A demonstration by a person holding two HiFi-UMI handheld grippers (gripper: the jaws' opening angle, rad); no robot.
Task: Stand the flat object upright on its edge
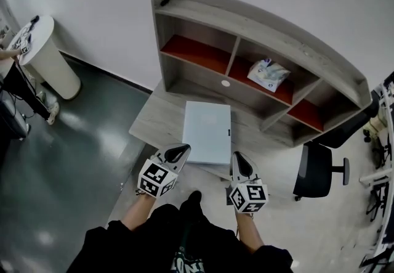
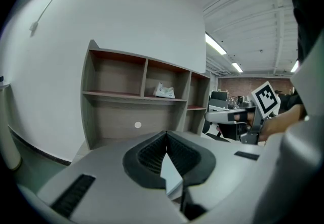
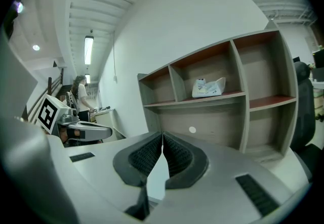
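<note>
While it lies flat on the counter (image 1: 159, 119), the flat object (image 1: 208, 132) shows as a thin rectangular slab, pale blue-grey, smooth and plain on its upper face, with a small dark mark on its right edge. Its long sides run away from the person, and its far edge sits just in front of the shelf unit (image 1: 184, 14), below the divider between the left and middle compartments. None of its edges is raised off the wood-grain surface.

At its near end, the left hand-held gripper (image 1: 177, 153) points at the near left corner, while the right hand-held gripper (image 1: 239, 164) sits just beside the near right corner. From the head view I cannot tell whether either tip touches the slab. Each one's ribbed black pads are pressed together at the tips, with nothing clamped between them, and each carries its marker cube toward the person's wrist.

Behind the flat object, the shelf unit has grey wooden walls and red compartment floors. A crumpled white packet (image 1: 268, 73) lies in the middle compartment. A black office chair (image 1: 317, 170) stands on the floor to the right of the counter.
</note>
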